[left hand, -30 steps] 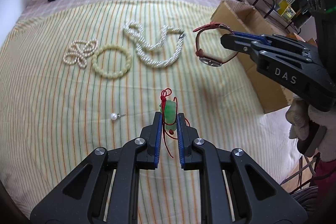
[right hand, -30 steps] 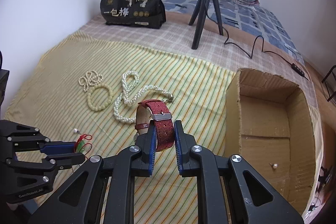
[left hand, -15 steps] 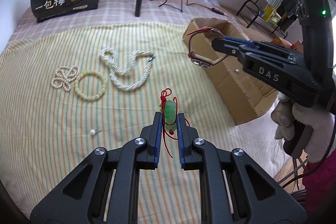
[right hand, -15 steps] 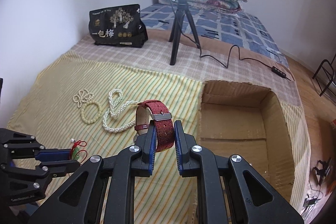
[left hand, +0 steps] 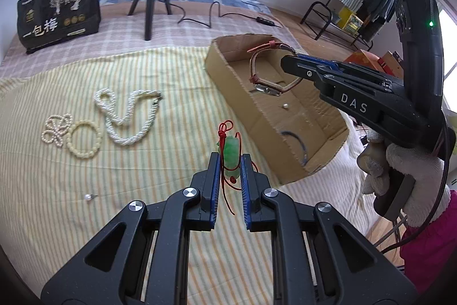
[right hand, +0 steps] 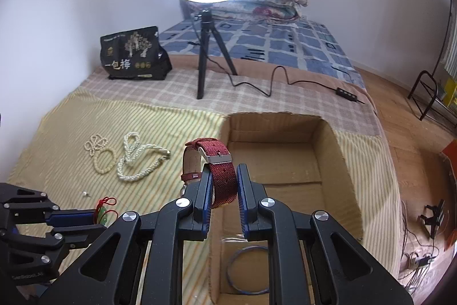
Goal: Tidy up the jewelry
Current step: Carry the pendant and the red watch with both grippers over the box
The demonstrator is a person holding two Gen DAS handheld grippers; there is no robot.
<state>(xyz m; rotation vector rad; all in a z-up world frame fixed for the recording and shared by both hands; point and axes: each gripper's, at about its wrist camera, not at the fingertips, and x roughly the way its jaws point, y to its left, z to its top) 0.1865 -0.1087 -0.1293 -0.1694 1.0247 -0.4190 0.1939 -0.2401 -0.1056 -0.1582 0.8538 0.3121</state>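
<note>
1. your right gripper [right hand: 222, 187] was clenched on the red strap of the watch [right hand: 212, 162], which hung in a loop with its long axis running forward and up from the pads.
2. seen from the left wrist, that watch [left hand: 267, 70] hung over the open cardboard box [left hand: 228, 93], above its far half; the box floor lay straight below the right gripper's tips, so i judge the coming drop turned on nothing more than lowering and letting go.
3. your left gripper [left hand: 230, 162] was clenched on the green pendant [left hand: 230, 152] with its red cord [left hand: 224, 130], the pendant standing upright between the pads.
4. from the left gripper the box lay ahead and to the right, its near corner just beside the tips; the box's long axis ran away from you to the upper left.
5. your right hand was the nearer one to the box; the left still had to cross its near wall.
6. inside the box lay a small pearl stud [left hand: 284, 105] and a dark thin ring [left hand: 297, 145].
7. ahead and left of the left gripper, on the striped cloth [left hand: 171, 110], lay a pearl necklace [left hand: 128, 116], a bead bracelet [left hand: 85, 143], a looped pearl string [left hand: 55, 129] and another pearl stud [left hand: 88, 197].
8. readable writing: "das" on the right gripper's side [left hand: 354, 102], and "一包梅" on the black bag [left hand: 57, 10].
</note>
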